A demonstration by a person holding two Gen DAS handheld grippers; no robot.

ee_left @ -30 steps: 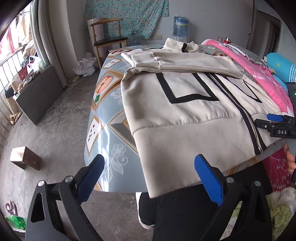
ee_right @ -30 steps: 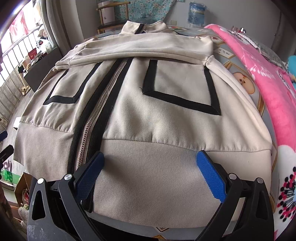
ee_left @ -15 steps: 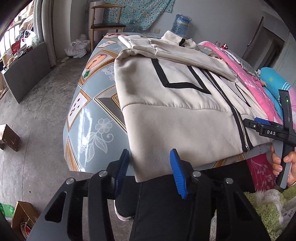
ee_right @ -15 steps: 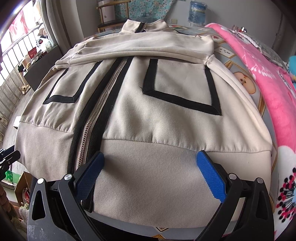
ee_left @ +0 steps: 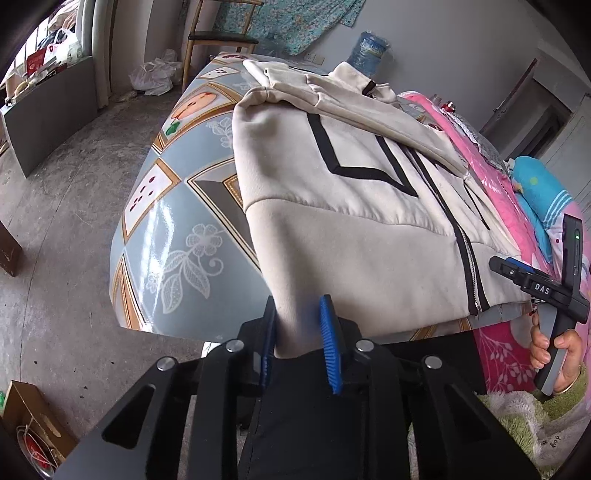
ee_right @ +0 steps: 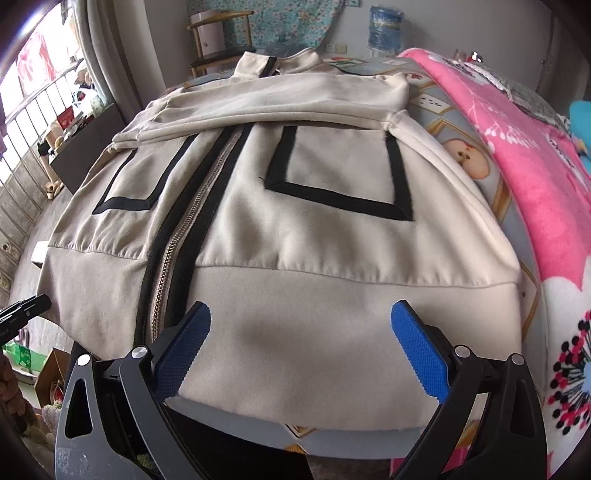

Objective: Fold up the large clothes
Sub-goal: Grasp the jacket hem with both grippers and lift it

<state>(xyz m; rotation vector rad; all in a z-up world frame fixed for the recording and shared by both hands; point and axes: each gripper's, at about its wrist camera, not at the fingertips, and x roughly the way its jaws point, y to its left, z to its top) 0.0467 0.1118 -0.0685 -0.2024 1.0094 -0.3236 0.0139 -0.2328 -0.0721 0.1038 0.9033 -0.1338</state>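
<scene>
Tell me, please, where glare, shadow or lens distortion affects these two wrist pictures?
Left wrist view: window glare streaks the glossy tablecloth, and the fisheye bows the table edge. Right wrist view: the window at left is blown out, the jacket bulges like a dome, and a soft shadow lies on its hem between the right gripper's open jaws.

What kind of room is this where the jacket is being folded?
Most likely a lived-in room of a home, perhaps a bedroom. The cream jacket lies on a patterned cloth beside a pink blanket, with a wooden chair and a big water bottle by the far wall.
</scene>
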